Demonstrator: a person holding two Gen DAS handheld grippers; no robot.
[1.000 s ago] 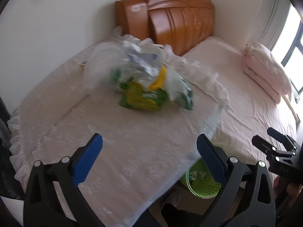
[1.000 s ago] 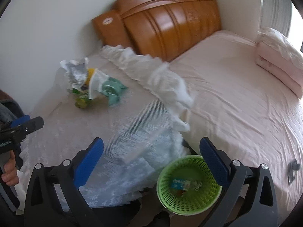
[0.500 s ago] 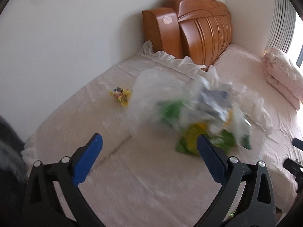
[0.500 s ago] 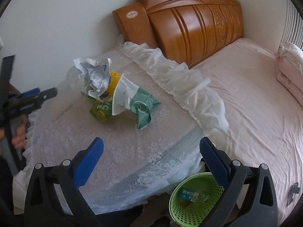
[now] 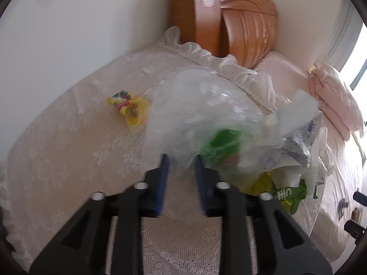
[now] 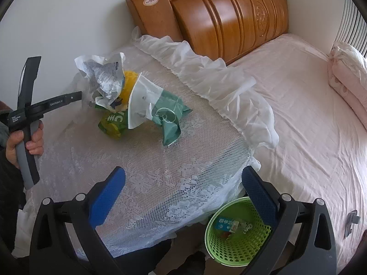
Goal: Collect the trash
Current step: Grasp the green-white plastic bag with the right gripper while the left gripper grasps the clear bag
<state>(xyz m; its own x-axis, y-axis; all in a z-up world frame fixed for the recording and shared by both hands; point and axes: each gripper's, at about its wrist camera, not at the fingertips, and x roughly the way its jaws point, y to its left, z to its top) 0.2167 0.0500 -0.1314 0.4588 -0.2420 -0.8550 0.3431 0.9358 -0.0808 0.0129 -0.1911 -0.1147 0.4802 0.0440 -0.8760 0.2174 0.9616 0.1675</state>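
A clear plastic bag [image 5: 201,105] lies crumpled on the lace-covered table [image 5: 68,149], and its near end is between my left gripper's [image 5: 181,160] jaws as they close; the blue pads press on the film. Right of the bag is a trash pile: crumpled white paper [image 6: 103,73], a green packet [image 6: 112,123] and a teal-and-white pouch [image 6: 165,112]. A yellow wrapper [image 5: 130,107] lies apart at the left. My right gripper [image 6: 183,171] hangs open and empty over the table's near edge. A green basket [image 6: 236,249] stands on the floor below, with a few scraps inside.
A pink bed [image 6: 309,114] runs along the table's right side, with a wooden headboard [image 6: 229,16] behind it and a folded pink quilt [image 6: 348,68] on it. A white wall backs the table. A person's hand [image 6: 25,137] holds the left gripper's handle at the left edge.
My left gripper moved left and down onto the clear bag, and its jaws went from wide open to nearly together on the film. The right gripper shifted slightly, still open.
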